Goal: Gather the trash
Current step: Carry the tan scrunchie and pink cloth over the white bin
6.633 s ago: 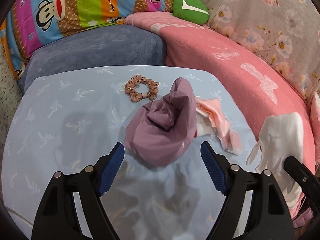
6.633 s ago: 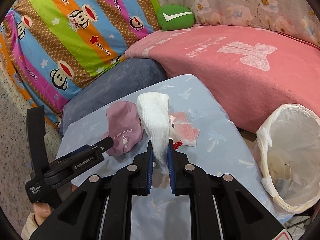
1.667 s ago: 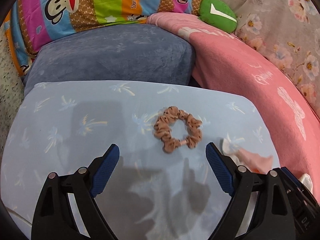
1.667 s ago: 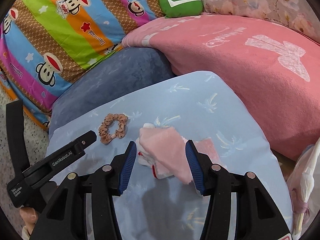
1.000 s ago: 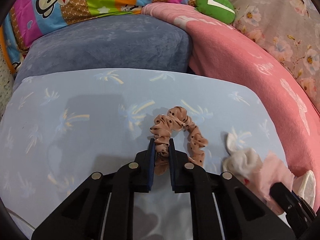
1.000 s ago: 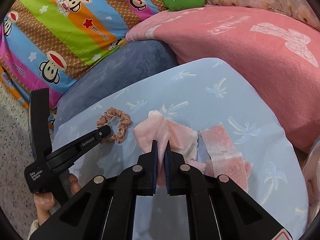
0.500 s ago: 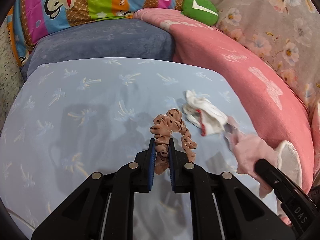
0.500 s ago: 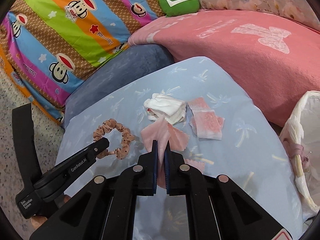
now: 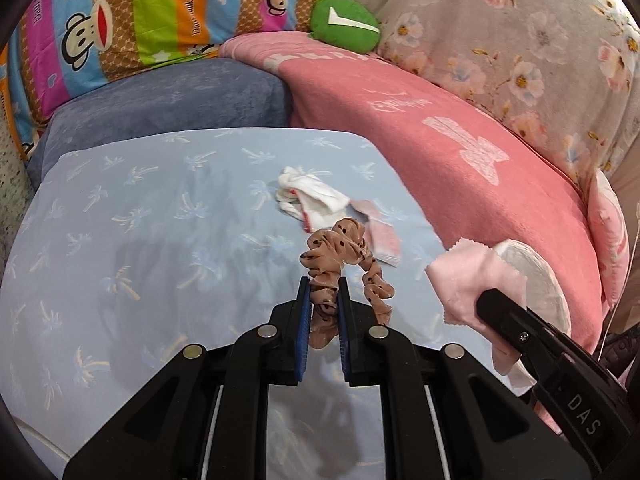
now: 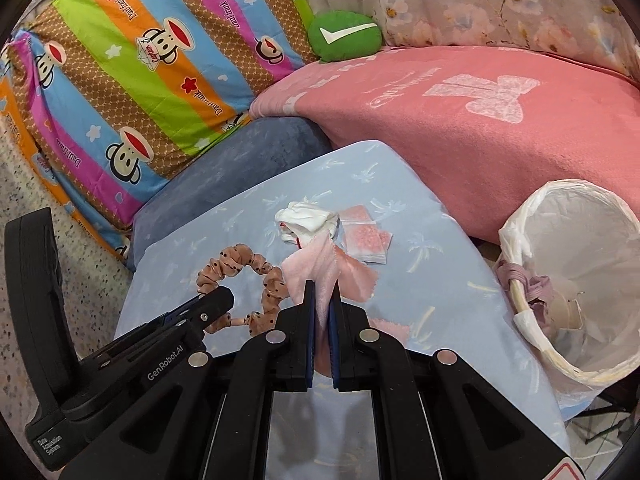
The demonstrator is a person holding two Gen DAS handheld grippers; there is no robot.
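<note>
- Looking along the left tongs (image 9: 323,300): they are clenched on a brown dotted scrunchie (image 9: 340,258), whose loop stands up above the blue pads and hangs off to the right, clear of the surface (image 9: 132,248).
- On that pale blue palm-print surface, beyond the scrunchie, lies a crumpled white tissue (image 9: 310,196), with a pink-and-white packet (image 9: 382,236) touching its right side.
- At lower right the right tongs (image 9: 486,298) reach in, gripping a pink cloth (image 9: 476,276); behind it shows the white rim of a bin (image 9: 536,276).
- Behind the surface sit a grey-blue cushion (image 9: 168,100), a pink blanket (image 9: 440,132), a striped monkey-print pillow (image 9: 140,12) and a green plush (image 9: 344,22).
- Looking along the right tongs (image 10: 321,292): they are clenched on the pink cloth (image 10: 320,266), which fans out above the pads over the surface (image 10: 420,276).
- Just beyond the cloth lie the tissue (image 10: 306,218) and the packet (image 10: 366,240), touching each other.
- At left the left tongs (image 10: 218,300) hold the scrunchie (image 10: 248,280) up beside the cloth.
- At right, just beside the surface's edge, stands the bin (image 10: 516,236), lined with a white bag; something mauve hangs at its near rim.
</note>
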